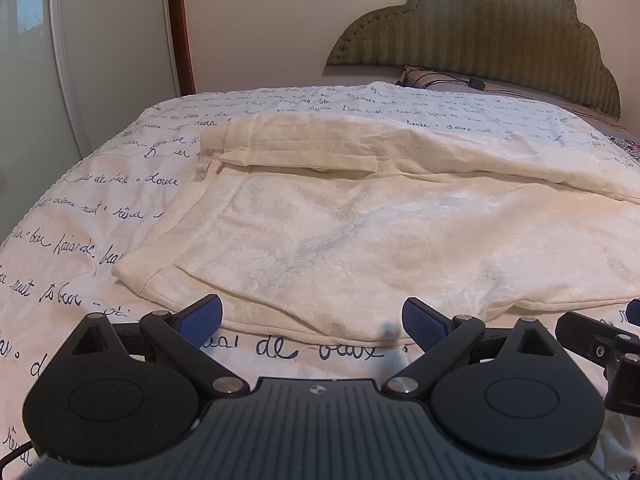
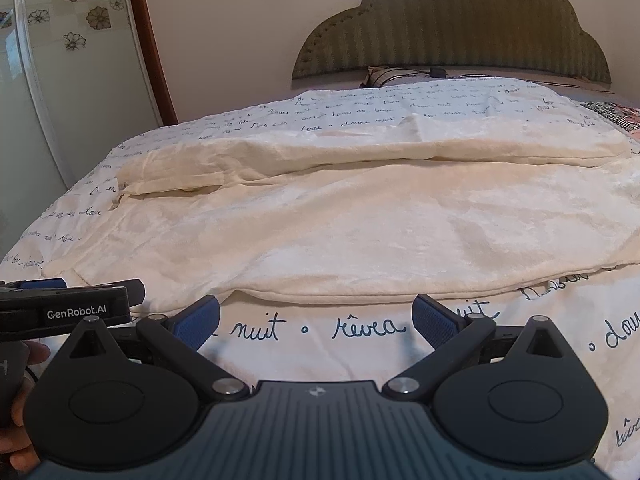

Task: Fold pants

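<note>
Cream textured fabric pants (image 1: pixel 340 216) lie spread across the white quilt with dark blue handwriting print (image 1: pixel 80 208), filling the middle of both views, waistband toward nine o'clock and legs running off toward three o'clock. From the left wrist view, one leg already seems laid lengthwise over the other: a long fold line runs from nine to three o'clock across the upper half, so I judge the first fold done or close to it. The cross folds that would shorten the pants are still to do, as far as I can see.

My left gripper (image 1: pixel 312 320) hangs at six o'clock with its blue-padded jaws wide apart and nothing between them, just short of the near hem. My right gripper (image 2: pixel 316 320) sits the same way at six o'clock in its own view, jaws spread and empty, over bare quilt just shy of the cloth edge. Neither tool touches the pants.

The green scalloped upholstered headboard (image 2: pixel 452 28) stands at twelve o'clock.
</note>
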